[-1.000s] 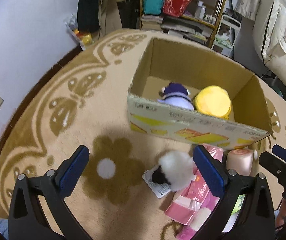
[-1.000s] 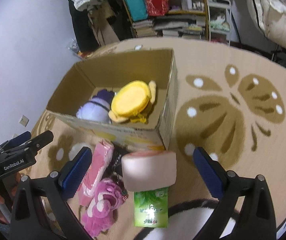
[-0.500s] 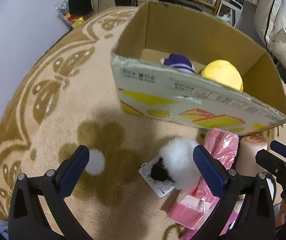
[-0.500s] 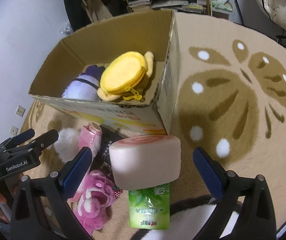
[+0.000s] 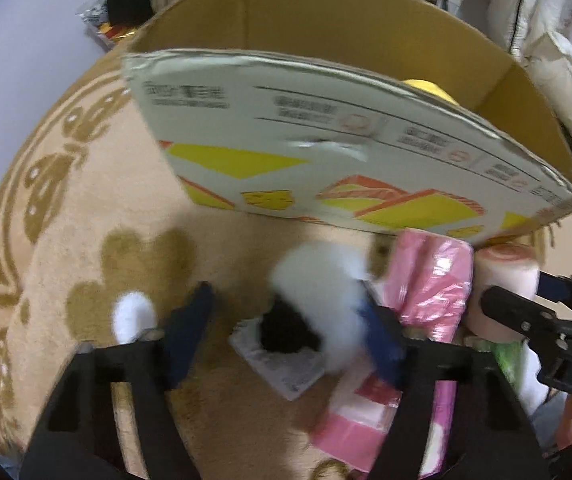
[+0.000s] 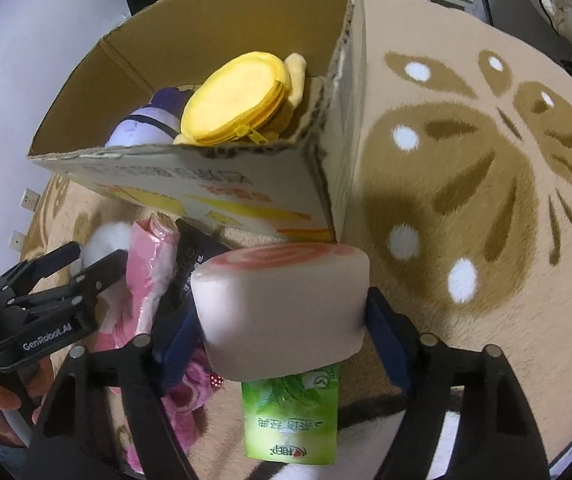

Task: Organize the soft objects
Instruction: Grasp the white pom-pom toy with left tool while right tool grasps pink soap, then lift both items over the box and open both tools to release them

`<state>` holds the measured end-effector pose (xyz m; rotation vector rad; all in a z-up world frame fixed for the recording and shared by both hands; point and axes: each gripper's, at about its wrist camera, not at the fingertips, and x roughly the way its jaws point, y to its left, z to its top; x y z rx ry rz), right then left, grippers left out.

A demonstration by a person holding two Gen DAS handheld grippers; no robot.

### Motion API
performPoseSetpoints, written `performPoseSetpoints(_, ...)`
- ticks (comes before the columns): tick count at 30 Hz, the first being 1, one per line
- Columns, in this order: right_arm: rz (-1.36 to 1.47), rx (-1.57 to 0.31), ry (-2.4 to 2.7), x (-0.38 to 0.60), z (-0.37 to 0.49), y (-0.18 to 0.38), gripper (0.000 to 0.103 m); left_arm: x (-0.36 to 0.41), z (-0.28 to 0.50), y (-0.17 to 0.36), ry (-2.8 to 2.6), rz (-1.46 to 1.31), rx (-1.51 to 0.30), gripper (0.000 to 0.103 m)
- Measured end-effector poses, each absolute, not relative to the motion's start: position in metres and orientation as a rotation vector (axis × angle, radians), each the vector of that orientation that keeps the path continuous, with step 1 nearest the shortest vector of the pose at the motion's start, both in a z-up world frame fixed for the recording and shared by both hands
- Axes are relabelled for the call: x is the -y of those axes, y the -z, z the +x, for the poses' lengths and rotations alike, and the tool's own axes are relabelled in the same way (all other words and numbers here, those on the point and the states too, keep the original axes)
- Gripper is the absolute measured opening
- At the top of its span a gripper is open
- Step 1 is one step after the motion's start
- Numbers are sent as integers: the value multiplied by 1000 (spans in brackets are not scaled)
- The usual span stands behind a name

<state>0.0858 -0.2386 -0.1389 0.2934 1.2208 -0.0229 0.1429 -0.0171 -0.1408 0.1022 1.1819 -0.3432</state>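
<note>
A cardboard box stands on the rug and holds a yellow plush pouch and a purple plush. My left gripper has its jaws partly closed around a white fluffy plush with a black face; the right finger touches it, the left stands apart. My right gripper is closed onto a pale pink roll-shaped squishy, also visible in the left wrist view. A pink packaged toy lies between them.
A green snack pouch and a magenta plush lie under the right gripper. A paper tag lies under the white plush. The patterned beige rug spreads to the right. Shelves stand behind the box.
Both grippers moved down and forward toward the toys. The left jaws narrowed around the white plush. The right jaws closed onto the pink squishy.
</note>
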Motion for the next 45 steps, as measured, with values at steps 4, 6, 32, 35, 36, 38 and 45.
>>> performPoseSetpoints(4, 273, -1211, 23, 234, 85, 136, 64, 27, 137, 139, 341, 141, -1155, 35)
performPoseSetpoints(6, 258, -1201, 22, 235, 83, 132, 58, 29, 134, 136, 345, 149, -1148, 35)
performPoseSetpoints(32, 231, -748, 1, 228, 23, 16, 48, -15, 90, 0, 188, 156, -702, 33)
performPoseSetpoints(35, 205, -703, -3, 226, 25, 8, 48, -12, 90, -12, 193, 166, -656, 33)
performPoseSetpoints(36, 201, -684, -2, 225, 23, 6, 48, -11, 91, -15, 194, 167, -638, 33)
performPoseSetpoints(38, 194, -646, -6, 224, 25, 2, 48, -5, 92, -21, 195, 178, -601, 33)
performPoseSetpoints(45, 186, -602, -21, 221, 39, -5, 48, 11, 105, -32, 200, 200, -543, 34)
